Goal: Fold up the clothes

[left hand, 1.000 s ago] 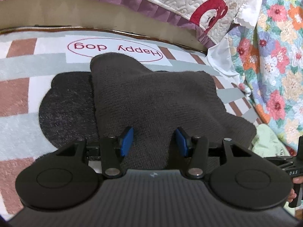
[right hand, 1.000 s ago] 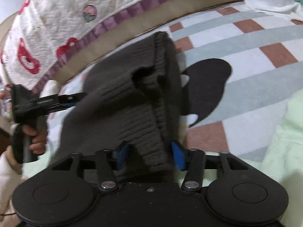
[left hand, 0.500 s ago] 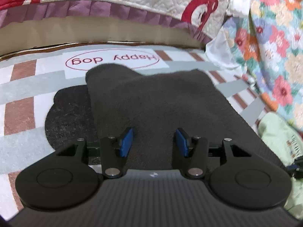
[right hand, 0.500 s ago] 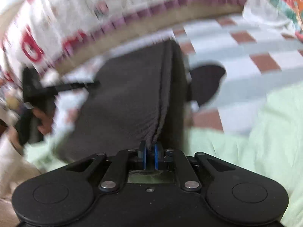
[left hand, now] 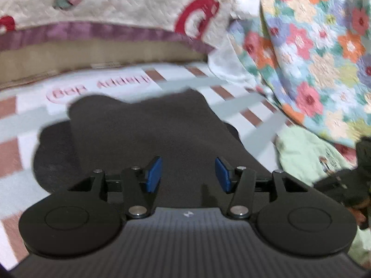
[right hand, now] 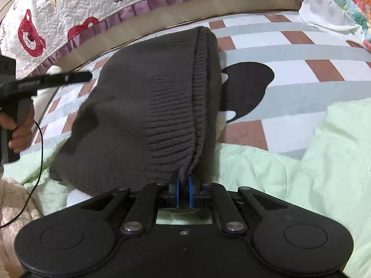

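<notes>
Showing a dark knitted garment [right hand: 148,115] part-way through folding on a bed, the two wrist views agree on its place: it lies in the middle of a checked blanket [right hand: 289,53] printed with a black shape and red lettering, with a pale green quilt [right hand: 324,162] at the near right and a quilted cover with red figures [right hand: 69,11] at the far side; a floral cloth [left hand: 313,46] hangs at the right of the left wrist view.

The right gripper [right hand: 184,193] is clamped on the near end of the ribbed hem, its blue pads pressed together with the knit between them; the cloth rises from the pads in a doubled ridge, so at least two layers are pinched and the near edge is lifted off the quilt; the far end rests on the blanket.

The left gripper [left hand: 188,173] has its fingers spread apart with nothing between them; it hovers over the near part of the garment, whose surface looks flat and smooth there, though this view is blurred.

Judged from this, the garment is already narrowed into a compact, layered shape; a further fold and a final smoothing appear to remain; whether sleeves are tucked inside cannot be told; no finished stack is visible.
</notes>
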Tool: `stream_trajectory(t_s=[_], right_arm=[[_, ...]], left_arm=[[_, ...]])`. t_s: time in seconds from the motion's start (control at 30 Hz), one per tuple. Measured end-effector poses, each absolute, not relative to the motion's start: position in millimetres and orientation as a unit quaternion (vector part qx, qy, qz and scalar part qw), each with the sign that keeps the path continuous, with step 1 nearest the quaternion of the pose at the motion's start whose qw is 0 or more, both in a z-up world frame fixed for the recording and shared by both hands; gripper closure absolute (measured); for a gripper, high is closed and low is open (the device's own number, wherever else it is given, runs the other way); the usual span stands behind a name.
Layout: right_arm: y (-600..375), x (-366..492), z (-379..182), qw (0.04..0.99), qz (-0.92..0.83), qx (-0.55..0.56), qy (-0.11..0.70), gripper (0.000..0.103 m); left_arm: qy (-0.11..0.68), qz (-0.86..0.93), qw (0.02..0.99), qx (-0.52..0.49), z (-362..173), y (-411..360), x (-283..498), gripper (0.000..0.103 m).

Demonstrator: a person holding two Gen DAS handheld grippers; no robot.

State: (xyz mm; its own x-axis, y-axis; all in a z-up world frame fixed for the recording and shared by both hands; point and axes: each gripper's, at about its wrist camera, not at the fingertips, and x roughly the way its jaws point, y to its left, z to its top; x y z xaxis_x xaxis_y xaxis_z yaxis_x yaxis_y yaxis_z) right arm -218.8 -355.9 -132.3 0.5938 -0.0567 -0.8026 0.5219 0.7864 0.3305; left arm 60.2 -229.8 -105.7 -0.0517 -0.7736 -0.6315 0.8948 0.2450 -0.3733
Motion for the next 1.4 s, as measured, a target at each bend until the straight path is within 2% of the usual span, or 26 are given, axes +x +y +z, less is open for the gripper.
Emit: stream_trajectory(t_s=[0.1,0.2,0.43,0.6,0.7,0.77,0.87,0.97,1.03,1.17,1.27,1.33,1.4], right_arm=[[-356.4,-219.6,-135.0,0.847,-0.169,0.285,0.416,0.094],[-355.6,-217.6,-135.3,0.848,-0.168,0.281,0.416,0.094],[-352.8,-217.5,-136.9,0.853,-0.165,0.259,0.423,0.093],[-351.3,-217.8,-136.5,0.856,-0.159,0.247,0.426,0.090],[-353.0,-219.5,-134.9,0.858,-0.159,0.249,0.420,0.085],[-355.7,-221.9,-130.5,0.861,-0.165,0.253,0.409,0.062],[-359.4,-225.6,-119.0,0.872,-0.168,0.259,0.381,0.061],[-362.1,-211.7,-102.1,0.893,-0.152,0.253,0.341,0.060],[-363.4,-196.9,-94.5,0.904,-0.137,0.245,0.323,0.060],[-352.8,-137.9,-95.9,0.914,-0.088,0.184,0.352,0.059],[-340.3,-98.2,-113.9,0.902,-0.059,0.128,0.407,0.057],[-330.9,-87.4,-134.1,0.880,-0.061,0.098,0.460,0.057],[-324.2,-94.7,-138.9,0.884,-0.063,0.079,0.456,0.057]], left_arm=[[0.425,-0.590,0.677,0.116,-125.8,-233.8,47.1,0.053],[0.402,-0.592,0.682,0.150,-125.4,-228.0,32.6,0.053],[0.391,-0.603,0.674,0.170,-124.7,-208.8,13.8,0.050],[0.419,-0.621,0.638,0.177,-130.3,-192.9,3.5,0.044],[0.406,-0.634,0.633,0.181,-126.8,-187.2,-3.1,0.044],[0.415,-0.657,0.613,0.141,-120.7,-184.1,-0.1,0.043],[0.404,-0.676,0.610,0.087,-110.6,-184.6,3.0,0.042],[0.389,-0.665,0.630,0.098,-112.2,-194.4,3.1,0.042],[0.413,-0.663,0.617,0.096,-122.7,-199.8,5.4,0.042],[0.437,-0.661,0.602,0.101,-134.4,-197.4,3.1,0.041],[0.438,-0.663,0.600,0.098,-133.0,-194.7,4.0,0.040],[0.438,-0.664,0.598,0.096,-132.0,-193.0,4.5,0.039],[0.438,-0.665,0.597,0.094,-131.1,-191.2,5.1,0.039]])
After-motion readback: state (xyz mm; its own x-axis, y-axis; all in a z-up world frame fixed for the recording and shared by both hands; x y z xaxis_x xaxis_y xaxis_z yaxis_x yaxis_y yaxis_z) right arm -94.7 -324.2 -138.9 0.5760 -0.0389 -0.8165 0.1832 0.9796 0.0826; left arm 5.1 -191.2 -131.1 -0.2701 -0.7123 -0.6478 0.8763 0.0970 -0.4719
